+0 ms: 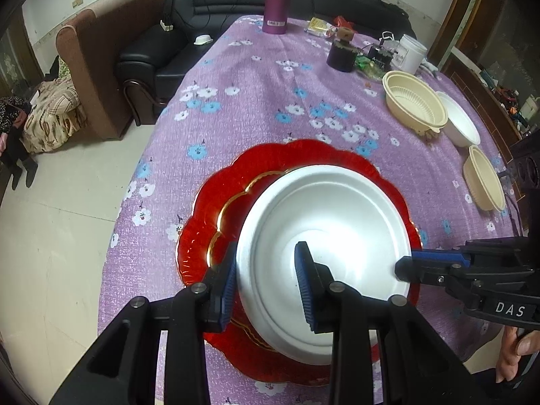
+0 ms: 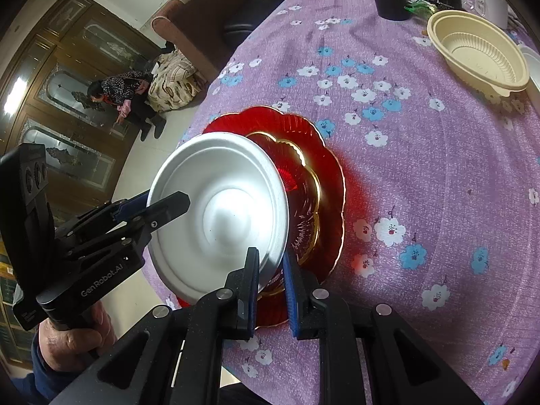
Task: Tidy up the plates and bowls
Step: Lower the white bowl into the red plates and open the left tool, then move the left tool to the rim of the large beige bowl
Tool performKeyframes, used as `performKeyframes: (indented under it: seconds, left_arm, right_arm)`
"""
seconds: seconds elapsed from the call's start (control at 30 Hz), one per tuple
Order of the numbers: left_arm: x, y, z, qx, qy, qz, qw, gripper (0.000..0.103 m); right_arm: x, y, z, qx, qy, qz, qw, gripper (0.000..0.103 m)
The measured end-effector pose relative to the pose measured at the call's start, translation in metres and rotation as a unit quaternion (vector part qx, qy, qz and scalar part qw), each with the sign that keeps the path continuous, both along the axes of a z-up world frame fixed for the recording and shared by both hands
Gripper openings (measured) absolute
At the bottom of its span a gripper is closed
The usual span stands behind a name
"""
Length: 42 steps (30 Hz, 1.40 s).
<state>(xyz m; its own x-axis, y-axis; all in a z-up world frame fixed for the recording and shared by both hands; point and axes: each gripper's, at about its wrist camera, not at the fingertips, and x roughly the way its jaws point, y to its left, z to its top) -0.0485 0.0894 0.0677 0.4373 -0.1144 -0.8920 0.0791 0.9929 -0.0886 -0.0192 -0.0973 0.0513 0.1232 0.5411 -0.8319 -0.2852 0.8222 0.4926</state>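
Both sets of jaws pinched the same white foam bowl by its rim: the left gripper clamped the near-left edge with one blue pad outside and one inside the bowl, and the right gripper clamped the opposite edge, its pads drawn close with the thin rim between them. Held so from two sides, the bowl hung tilted just above the red plates.

Largest of all was the round table, covered by a purple cloth printed with white and blue flowers. Near its front edge lay a big red scalloped plate, and on that a smaller red plate with a gold rim. Across the cloth, far right, stood a cream ribbed bowl, with a white bowl touching it on the right and a second cream bowl nearer along the right edge. At the far end stood a tall purple bottle, a dark jar and a white tub.

A hand gripped the left gripper's handle.
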Motion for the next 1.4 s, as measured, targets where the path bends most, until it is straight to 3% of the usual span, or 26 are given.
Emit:
performKeyframes:
  seconds: [0.5, 0.8, 1.0, 1.2, 1.4]
  left_arm:
    - [0.011, 0.009, -0.018, -0.002, 0.018, -0.002, 0.9998, 0.03]
    - [0.014, 0.019, -0.011, 0.002, 0.011, 0.014, 0.9998, 0.041]
    - [0.017, 0.019, 0.007, 0.004, -0.009, 0.028, 0.9996, 0.042]
    - [0.025, -0.022, 0.034, 0.004, -0.041, -0.014, 0.9991, 0.048]
    - [0.033, -0.089, 0.04, 0.007, -0.043, -0.084, 0.9955, 0.048]
  right_arm:
    - [0.008, 0.014, -0.014, -0.013, 0.011, -0.002, 1.0, 0.017]
    - [0.007, 0.011, -0.005, -0.016, -0.009, -0.005, 1.0, 0.017]
    - [0.003, -0.002, 0.007, -0.009, -0.031, -0.02, 0.999, 0.017]
    - [-0.003, -0.03, 0.013, -0.005, -0.037, -0.047, 0.998, 0.018]
    - [-0.013, -0.08, 0.016, -0.002, -0.036, -0.098, 0.995, 0.018]
